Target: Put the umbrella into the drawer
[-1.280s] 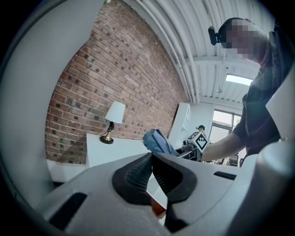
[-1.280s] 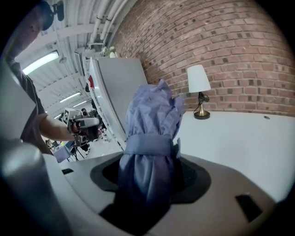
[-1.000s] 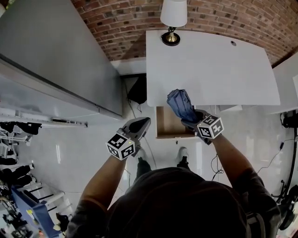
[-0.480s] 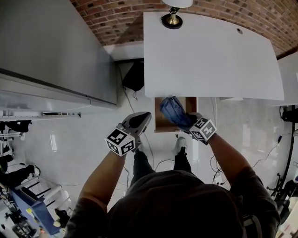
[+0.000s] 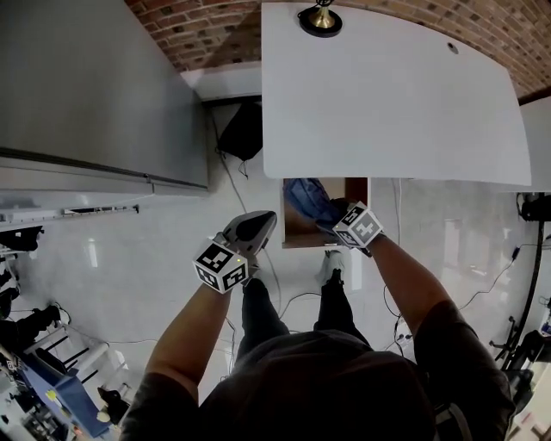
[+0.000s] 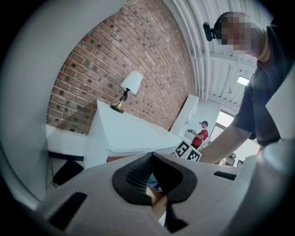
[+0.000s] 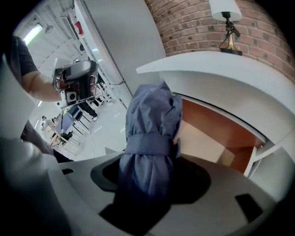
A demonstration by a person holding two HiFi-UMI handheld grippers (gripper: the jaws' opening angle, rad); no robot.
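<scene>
A folded blue umbrella with a strap round it stands between the jaws of my right gripper, which is shut on it. In the head view the umbrella lies over the open wooden drawer under the white desk, with the right gripper at the drawer's right part. My left gripper hovers just left of the drawer, jaws shut with nothing between them. In the left gripper view the left gripper points toward the desk.
A lamp stands at the desk's far edge against the brick wall. A grey cabinet is at the left. Cables lie on the floor. Other people stand in the background.
My right gripper has carried the umbrella down from above the desk edge into the open drawer. The left gripper has stayed beside the drawer.
</scene>
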